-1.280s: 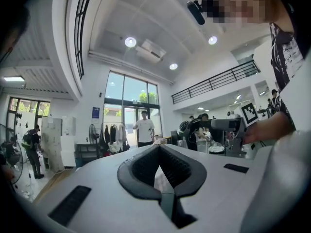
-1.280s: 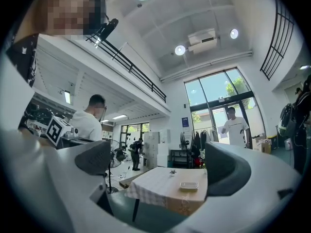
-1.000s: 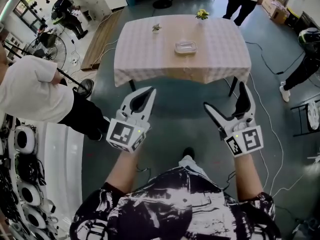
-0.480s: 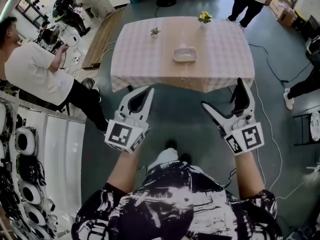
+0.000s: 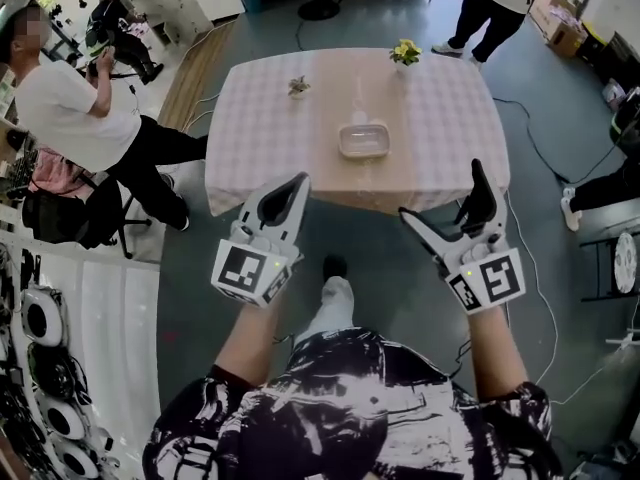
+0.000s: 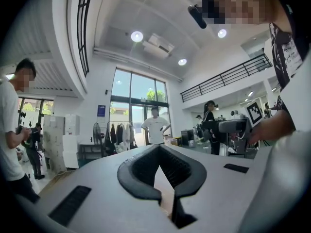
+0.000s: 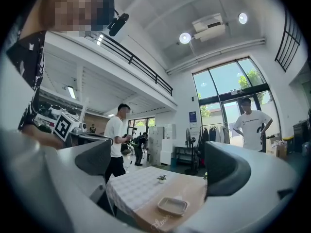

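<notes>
Straight ahead of both grippers, a shallow tray [image 5: 363, 139] lies on a table [image 5: 440, 98] with a checked cloth, toward its near edge. Further back on the table stand a small plant [image 5: 298, 86] and a pot of yellow flowers [image 5: 405, 51], both well apart from the tray. The left gripper [image 5: 302, 179] hangs in the air short of the table, jaws closed tip to tip on nothing. The right gripper [image 5: 440, 190], level with it, has its jaws spread wide and empty. A person in a white shirt [image 5: 70, 108] stands left of the table.
</notes>
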The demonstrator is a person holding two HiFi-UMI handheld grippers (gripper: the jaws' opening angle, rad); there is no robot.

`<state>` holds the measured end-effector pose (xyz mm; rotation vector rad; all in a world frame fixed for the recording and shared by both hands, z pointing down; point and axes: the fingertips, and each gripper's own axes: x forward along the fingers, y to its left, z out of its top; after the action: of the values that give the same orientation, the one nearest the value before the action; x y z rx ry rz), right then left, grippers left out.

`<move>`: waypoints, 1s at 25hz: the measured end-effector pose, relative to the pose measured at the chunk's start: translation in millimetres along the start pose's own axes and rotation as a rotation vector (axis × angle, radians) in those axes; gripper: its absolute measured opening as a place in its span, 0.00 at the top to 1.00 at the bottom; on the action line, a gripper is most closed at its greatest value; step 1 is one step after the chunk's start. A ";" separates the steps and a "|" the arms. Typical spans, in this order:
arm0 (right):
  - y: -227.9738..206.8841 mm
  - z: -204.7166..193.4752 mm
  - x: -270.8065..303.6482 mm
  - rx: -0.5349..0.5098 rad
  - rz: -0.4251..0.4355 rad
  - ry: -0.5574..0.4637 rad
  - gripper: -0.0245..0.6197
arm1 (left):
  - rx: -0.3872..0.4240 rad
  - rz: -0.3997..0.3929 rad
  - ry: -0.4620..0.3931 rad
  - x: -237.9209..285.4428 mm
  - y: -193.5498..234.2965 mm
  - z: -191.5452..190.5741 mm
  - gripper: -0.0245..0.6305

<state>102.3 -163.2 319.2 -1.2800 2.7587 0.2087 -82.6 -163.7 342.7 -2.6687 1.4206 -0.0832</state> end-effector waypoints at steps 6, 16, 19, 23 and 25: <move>-43.2 -20.8 100.6 0.006 -0.027 0.021 0.07 | 0.004 -0.033 0.008 69.1 80.7 -11.7 0.96; -102.5 -47.9 217.5 -0.004 -0.107 0.051 0.07 | -0.010 -0.102 0.002 166.2 186.3 -13.3 0.96; -117.2 -62.4 225.1 0.001 -0.128 0.077 0.07 | -0.018 -0.119 0.000 183.5 195.4 -17.4 0.96; -138.9 -80.5 226.8 0.005 -0.138 0.108 0.07 | -0.022 -0.125 0.009 204.6 195.8 -23.5 0.96; -148.7 -92.8 226.3 0.013 -0.132 0.128 0.07 | -0.019 -0.125 0.018 213.3 191.9 -26.4 0.96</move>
<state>67.8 -443.4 366.0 -1.5157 2.7593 0.1018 -124.0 -448.9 342.8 -2.7773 1.2645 -0.1053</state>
